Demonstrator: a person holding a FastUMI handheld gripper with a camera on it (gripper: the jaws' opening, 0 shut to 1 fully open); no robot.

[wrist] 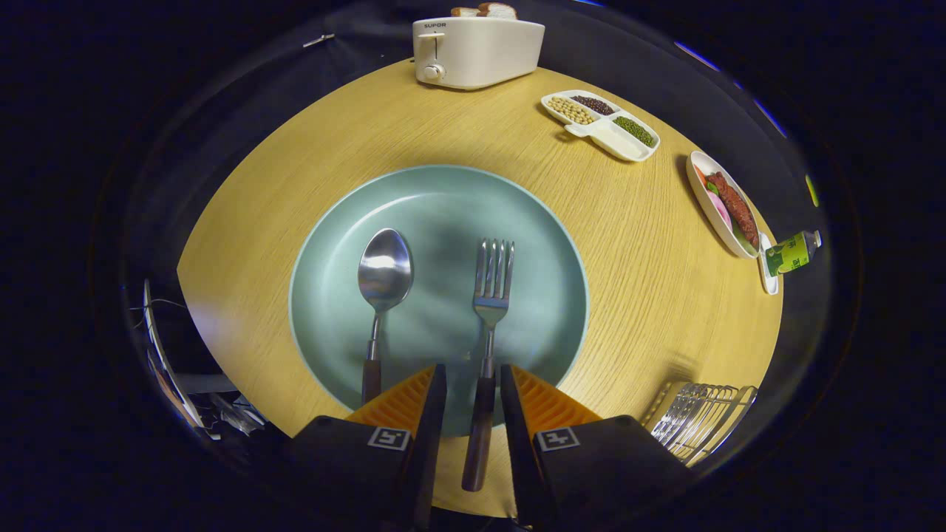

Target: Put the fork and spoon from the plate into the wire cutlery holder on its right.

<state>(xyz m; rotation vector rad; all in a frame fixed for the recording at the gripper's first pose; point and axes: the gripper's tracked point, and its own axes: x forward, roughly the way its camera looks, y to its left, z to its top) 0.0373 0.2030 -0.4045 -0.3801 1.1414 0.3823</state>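
Note:
A teal plate (443,196) lies on the round wooden table just ahead of my fingers. On it, side by side, are a spoon (384,277) on the left and a fork (493,288) on the right, both with dark handles pointing toward me. My gripper (473,369) is open, and the fork's handle runs through the gap between its two fingers with a little space on each side. The spoon's handle passes just outside the left finger. The wire cutlery holder (702,421) stands to the right of the plate, beside the right finger.
A white toaster (473,52) with bread in it stands at the table's far edge. To the far right are a divided dish (602,125) of beans, an oval dish (724,203) of food and a small green bottle (792,253).

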